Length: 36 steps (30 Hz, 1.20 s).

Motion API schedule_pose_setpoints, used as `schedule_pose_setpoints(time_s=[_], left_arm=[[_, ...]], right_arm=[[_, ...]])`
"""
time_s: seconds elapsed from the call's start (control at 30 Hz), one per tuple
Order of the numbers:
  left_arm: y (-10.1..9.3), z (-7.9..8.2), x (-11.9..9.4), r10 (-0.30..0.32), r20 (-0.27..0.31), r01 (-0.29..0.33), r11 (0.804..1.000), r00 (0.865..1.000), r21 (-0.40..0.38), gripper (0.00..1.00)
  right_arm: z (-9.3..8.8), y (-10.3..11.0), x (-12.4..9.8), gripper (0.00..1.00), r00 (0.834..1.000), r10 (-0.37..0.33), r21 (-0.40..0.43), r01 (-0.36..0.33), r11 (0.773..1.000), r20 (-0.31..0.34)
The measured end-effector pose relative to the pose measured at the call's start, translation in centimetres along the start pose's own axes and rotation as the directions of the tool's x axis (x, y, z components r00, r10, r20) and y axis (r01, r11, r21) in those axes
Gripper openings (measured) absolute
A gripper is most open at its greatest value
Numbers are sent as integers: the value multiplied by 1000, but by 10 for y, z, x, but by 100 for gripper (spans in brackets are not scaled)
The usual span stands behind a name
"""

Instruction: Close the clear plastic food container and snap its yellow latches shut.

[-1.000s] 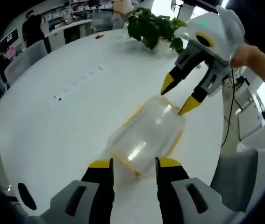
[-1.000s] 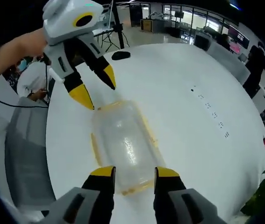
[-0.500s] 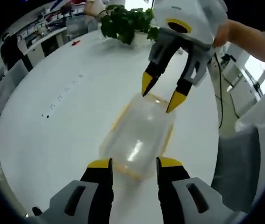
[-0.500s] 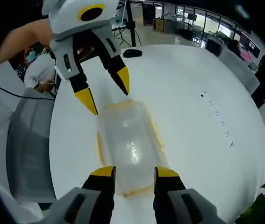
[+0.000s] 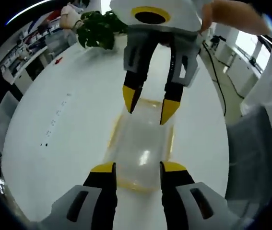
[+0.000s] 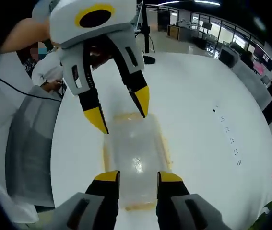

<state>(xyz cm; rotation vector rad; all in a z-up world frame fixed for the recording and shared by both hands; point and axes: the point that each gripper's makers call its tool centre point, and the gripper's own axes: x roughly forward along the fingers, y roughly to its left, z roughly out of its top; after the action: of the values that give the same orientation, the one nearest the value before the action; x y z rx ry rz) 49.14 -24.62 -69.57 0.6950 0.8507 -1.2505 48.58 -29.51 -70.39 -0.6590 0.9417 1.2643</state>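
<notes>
- Since the earlier frames, the two tools are closing in on the container from opposite ends; in the left gripper view the right tool [image 5: 149, 105] is now looming much larger, over the far end of the clear plastic food container [image 5: 142, 146].
- The left tool [image 5: 137, 167] is hovering with its jaws apart, the container's near end lying between and just ahead of its yellow tips.
- In the right gripper view the right tool [image 6: 138, 177] is likewise standing open over its own near end, while the left tool [image 6: 121, 113] is hanging open over the far end.
- The container is resting on the white counter [image 5: 68, 134]; its lid appears to be sitting on top already, and yellow latches [image 5: 126, 184] are showing around the rim.
- Whether any latch is snapped I cannot tell; judging from this, pressing the latches is what remains.
- A potted plant [image 5: 97, 29] is standing well beyond the right tool.
</notes>
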Motion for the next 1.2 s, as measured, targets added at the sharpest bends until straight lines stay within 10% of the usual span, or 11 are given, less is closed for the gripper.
schedule_pose_setpoints(time_s=[1.2], left_arm=[[-14, 17, 25, -20, 24, 19, 998, 999, 60, 31]], right_arm=[[13, -12, 13, 27, 999, -1, -62, 4, 998, 46]])
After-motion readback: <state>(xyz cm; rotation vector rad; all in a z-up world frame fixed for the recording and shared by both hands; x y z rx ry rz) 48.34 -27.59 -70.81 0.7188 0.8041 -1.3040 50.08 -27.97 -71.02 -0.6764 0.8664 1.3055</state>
